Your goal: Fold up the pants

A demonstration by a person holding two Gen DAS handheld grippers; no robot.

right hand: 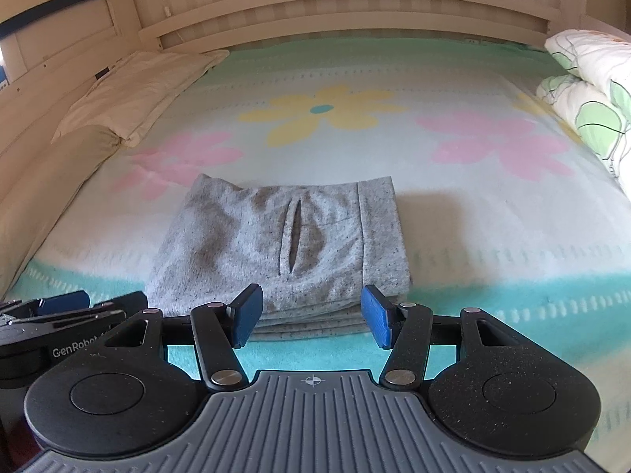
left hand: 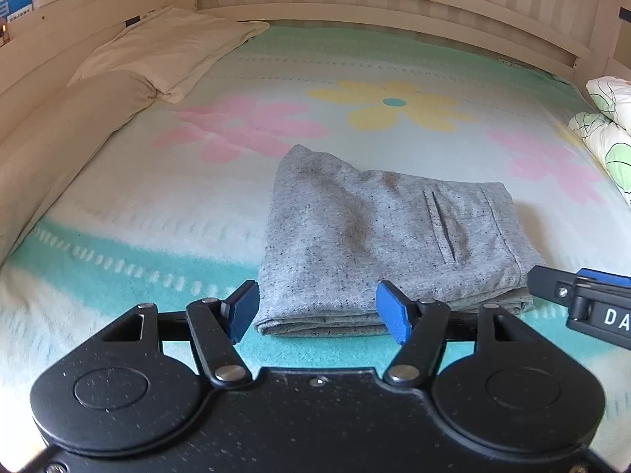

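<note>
The grey speckled pants (left hand: 378, 244) lie folded into a thick, several-layered rectangle on the bed's flowered blanket (left hand: 118, 205), just ahead of both pairs of fingers. The left gripper (left hand: 317, 311) has its blue-padded fingers (left hand: 244, 311) spread wide and holding nothing; the near folded edge of the pants sits just beyond the gap between them, reaching past the right-hand finger. The right gripper (right hand: 311, 315) is likewise spread wide and empty, its fingers (right hand: 374, 315) framing the stacked near edge of the pants (right hand: 276, 244), whose slit pocket (right hand: 292, 232) faces up straight ahead. The left gripper (right hand: 71, 315) shows just to the left of the right one. Cream pillows (left hand: 165, 51) lie far ahead to the left of the fingers, and a green-patterned quilt (right hand: 587, 94) lies ahead to the right.
</note>
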